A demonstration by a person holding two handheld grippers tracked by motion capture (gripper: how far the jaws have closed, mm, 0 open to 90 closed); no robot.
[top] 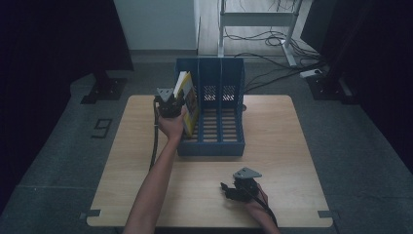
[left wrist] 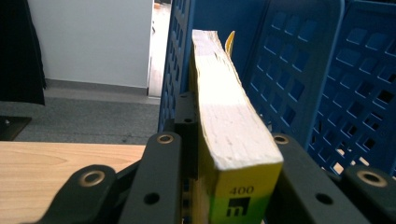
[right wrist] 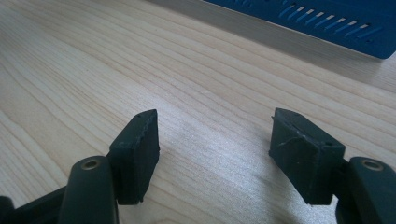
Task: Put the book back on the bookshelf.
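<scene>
One yellow book (top: 189, 100) was held upright in the left claw (top: 171, 103), at the left end of a blue file rack (top: 214, 146) that stood at the far middle of the wooden surface (top: 272, 146). In the high view the book was seen leaning slightly to the left, in or at the mouth of the rack's leftmost compartment; whether its lower edge rested on the rack's floor could not be told. In the left gripper view the book (left wrist: 224, 126) was clamped between the two black jaws, its pale page edges turned toward the camera and its yellow spine end, printed with a small black mark, at the bottom. The rack's perforated blue walls (left wrist: 327, 84) were seen just beside the book on the right and behind it.

The right claw (top: 229, 189) was kept well apart from the rack, low over the near part of the surface, to the right of the middle, with the hand (top: 255, 202) behind it at the near edge. In the right gripper view its jaws were spread wide, with nothing between the pads (right wrist: 136, 154) but bare wood grain (right wrist: 210, 93). The near lower edge of the blue rack (right wrist: 327, 23) was seen across the top of that view.

Dark floor and loose cables (top: 272, 61) were visible beyond the far edge of the surface.
</scene>
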